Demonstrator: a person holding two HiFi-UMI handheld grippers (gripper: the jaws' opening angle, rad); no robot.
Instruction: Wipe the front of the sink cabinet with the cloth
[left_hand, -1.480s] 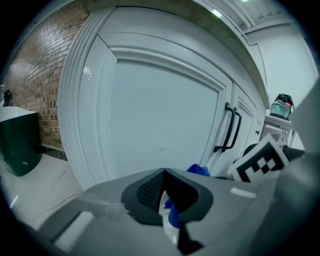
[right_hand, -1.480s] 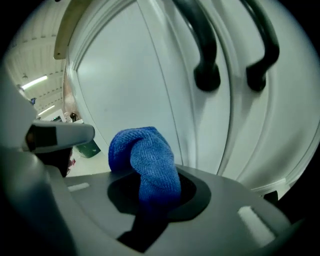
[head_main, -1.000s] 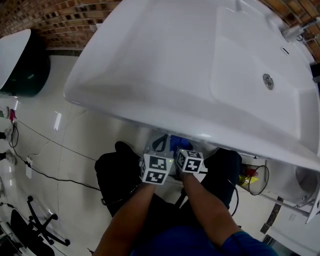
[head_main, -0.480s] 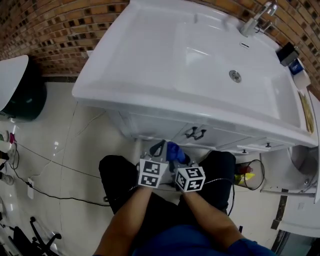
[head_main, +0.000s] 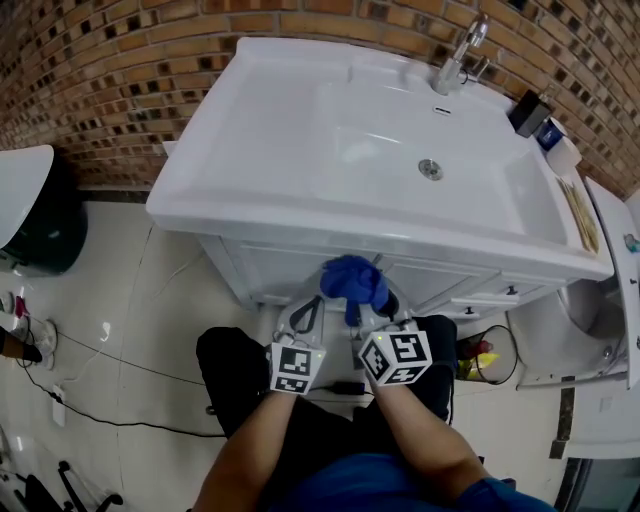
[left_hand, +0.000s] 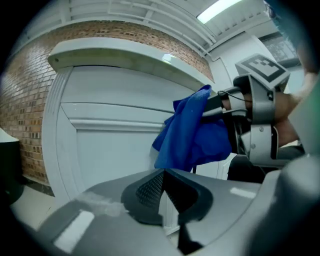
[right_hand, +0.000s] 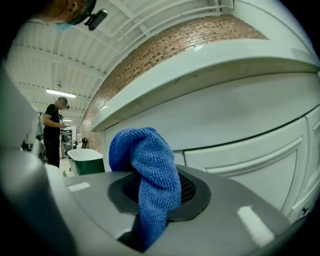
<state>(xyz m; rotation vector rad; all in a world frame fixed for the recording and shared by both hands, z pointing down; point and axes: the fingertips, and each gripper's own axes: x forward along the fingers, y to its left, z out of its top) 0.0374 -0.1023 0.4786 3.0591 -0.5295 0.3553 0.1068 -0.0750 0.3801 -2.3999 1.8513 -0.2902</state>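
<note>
Right gripper (head_main: 368, 303): jaws clamped tight on blue cloth (head_main: 353, 282), which bunches up past tips at 12 o'clock. Cloth sits right at sink cabinet (head_main: 270, 268) front, under white sink (head_main: 300, 140) rim; can't tell if it's actually touching. Left gripper (head_main: 303, 312) at right one's 9 o'clock, jaws pressed together, nothing in them.

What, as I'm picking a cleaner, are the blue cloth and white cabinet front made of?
Blue cloth: likely microfibre, matte; a fine looped knit shows. White panelled cabinet front: probably painted wood or board, smooth satin sheen, moulded frames.
</note>
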